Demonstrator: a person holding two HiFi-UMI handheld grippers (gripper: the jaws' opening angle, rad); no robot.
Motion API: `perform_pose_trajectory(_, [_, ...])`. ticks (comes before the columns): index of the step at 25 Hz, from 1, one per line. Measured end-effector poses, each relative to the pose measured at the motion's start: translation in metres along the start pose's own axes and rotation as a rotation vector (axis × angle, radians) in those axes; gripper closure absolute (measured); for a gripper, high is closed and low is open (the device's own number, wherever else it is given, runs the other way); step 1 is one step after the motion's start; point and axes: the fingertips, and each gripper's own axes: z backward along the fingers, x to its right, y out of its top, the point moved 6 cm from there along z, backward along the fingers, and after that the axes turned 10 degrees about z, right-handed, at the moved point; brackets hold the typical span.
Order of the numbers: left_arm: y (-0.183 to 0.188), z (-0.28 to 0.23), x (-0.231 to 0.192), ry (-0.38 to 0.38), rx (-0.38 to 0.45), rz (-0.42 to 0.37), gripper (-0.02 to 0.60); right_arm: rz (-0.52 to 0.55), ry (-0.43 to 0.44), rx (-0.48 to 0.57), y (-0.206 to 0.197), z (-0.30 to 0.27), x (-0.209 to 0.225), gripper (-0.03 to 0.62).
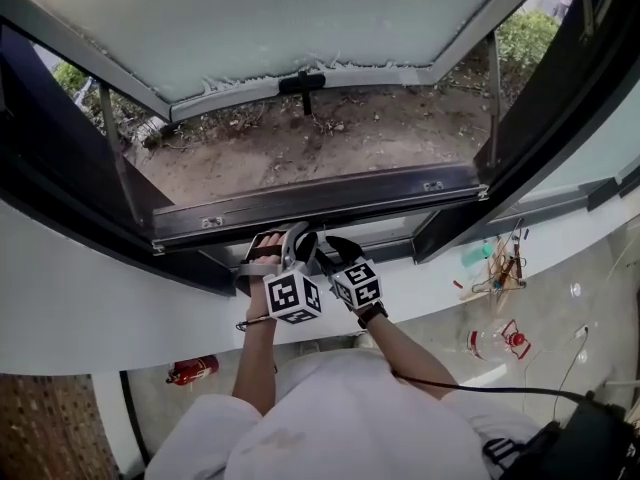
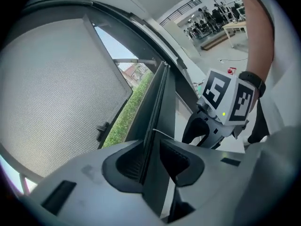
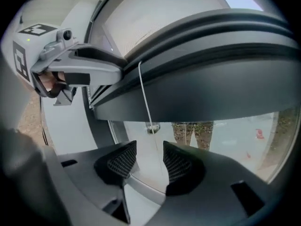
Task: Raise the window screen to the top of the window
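Reaching down to the bottom of the open window, we hold both grippers side by side. Our left gripper (image 2: 150, 161) is clamped on the screen bar (image 2: 159, 112), a dark rail lying low across the opening, so the window screen sits at the bottom. Our right gripper (image 3: 146, 161) has its jaws spread. A thin white cord (image 3: 145, 98) hangs from the rail and passes between them, with neither pad pressing on it. The window pane (image 1: 300, 18) swings outward over bare ground (image 1: 330, 138).
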Motion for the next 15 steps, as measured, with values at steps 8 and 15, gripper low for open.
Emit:
perform_pose_trajectory(8, [-0.002, -0.002, -0.002, 0.046, 0.055, 0.051, 0.497, 0.04, -0.011, -0.094, -0.042, -0.013, 0.005, 0.573])
perform_pose_trajectory(15, [-0.002, -0.001, -0.004, 0.031, 0.073, 0.083, 0.497, 0.054, 0.008, -0.05, -0.052, -0.008, 0.007, 0.586])
